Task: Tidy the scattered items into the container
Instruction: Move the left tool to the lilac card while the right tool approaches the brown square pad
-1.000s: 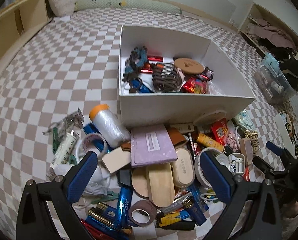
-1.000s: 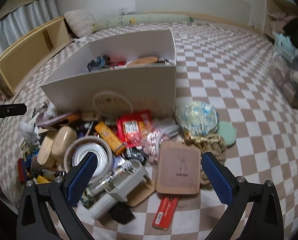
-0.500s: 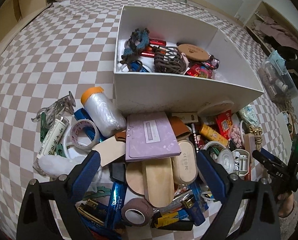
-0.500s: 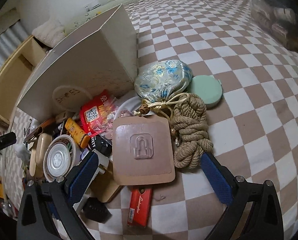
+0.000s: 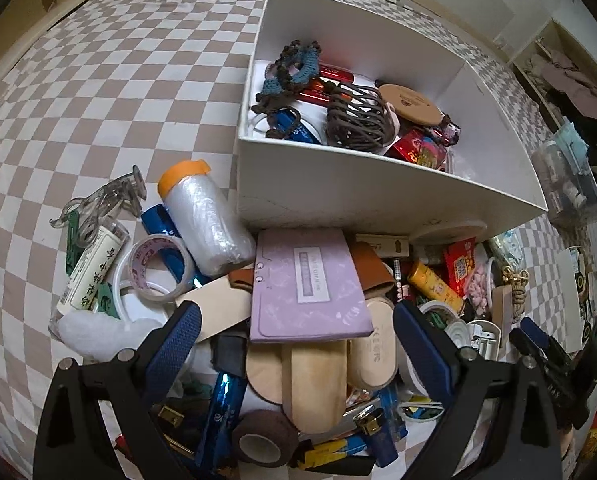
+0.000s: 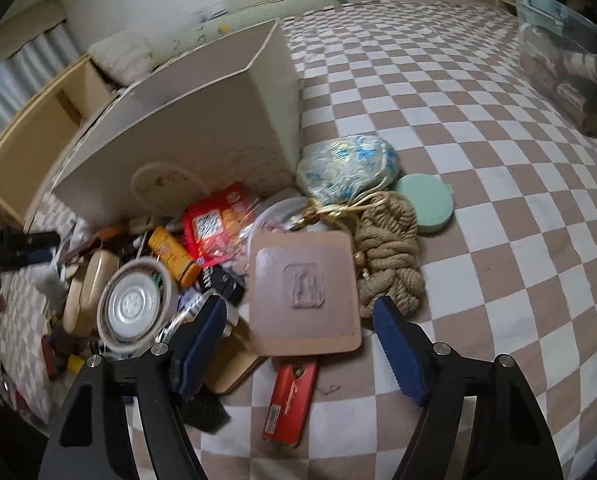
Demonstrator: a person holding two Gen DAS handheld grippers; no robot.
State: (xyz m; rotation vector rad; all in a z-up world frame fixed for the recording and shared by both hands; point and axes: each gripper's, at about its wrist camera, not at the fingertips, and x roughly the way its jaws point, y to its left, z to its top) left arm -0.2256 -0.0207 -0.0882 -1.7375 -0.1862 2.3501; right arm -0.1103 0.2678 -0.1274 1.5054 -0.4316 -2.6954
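Note:
A white box holding several items stands on the checkered bed cover, and a heap of scattered items lies against its near wall. My left gripper hangs open over the heap, above a purple pouch and a wooden piece. My right gripper is over the heap's other end, beside the box. Its jaws are closing with a brown square pad between them, and the pads stand clear of the pad's edges. A red flat pack lies under it.
A plastic-wrapped roll with an orange cap and a tape ring lie at the left. A rope coil, a floral pouch and a green disc lie at the right. Shelves and a clear bin border the bed.
Both grippers have sunk closer to the heap and tipped further down. The right jaws have narrowed around the brown square pad. The left jaws stay wide.

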